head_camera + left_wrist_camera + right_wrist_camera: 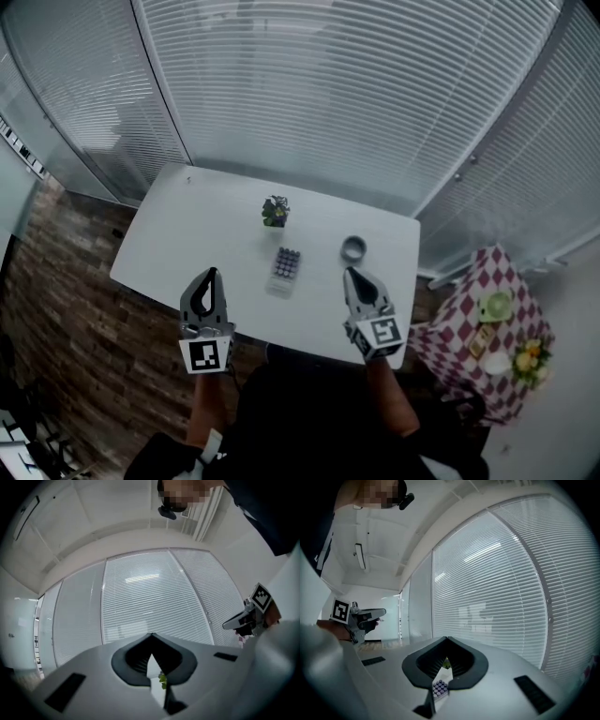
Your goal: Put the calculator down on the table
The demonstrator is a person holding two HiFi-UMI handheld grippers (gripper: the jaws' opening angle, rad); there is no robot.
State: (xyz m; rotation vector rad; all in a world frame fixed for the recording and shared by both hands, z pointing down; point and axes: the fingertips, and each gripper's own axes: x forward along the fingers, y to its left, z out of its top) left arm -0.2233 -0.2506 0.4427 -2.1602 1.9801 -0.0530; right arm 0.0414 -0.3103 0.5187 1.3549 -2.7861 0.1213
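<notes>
Left gripper [211, 274]: jaws pressed together, nothing in them. Right gripper [350, 273]: same, tips meeting, empty. Both hover over the near edge of the table [187, 234]. Between them, touching neither, the calculator [284, 267] lies flat on the tabletop, with a small plant [275, 211] beyond it and a tape roll [353, 248] to its right. The put-down looks done; all that's left is drawing both grippers clear.

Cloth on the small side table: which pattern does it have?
The cloth has dark red and white checks; the head view shows it best.
</notes>
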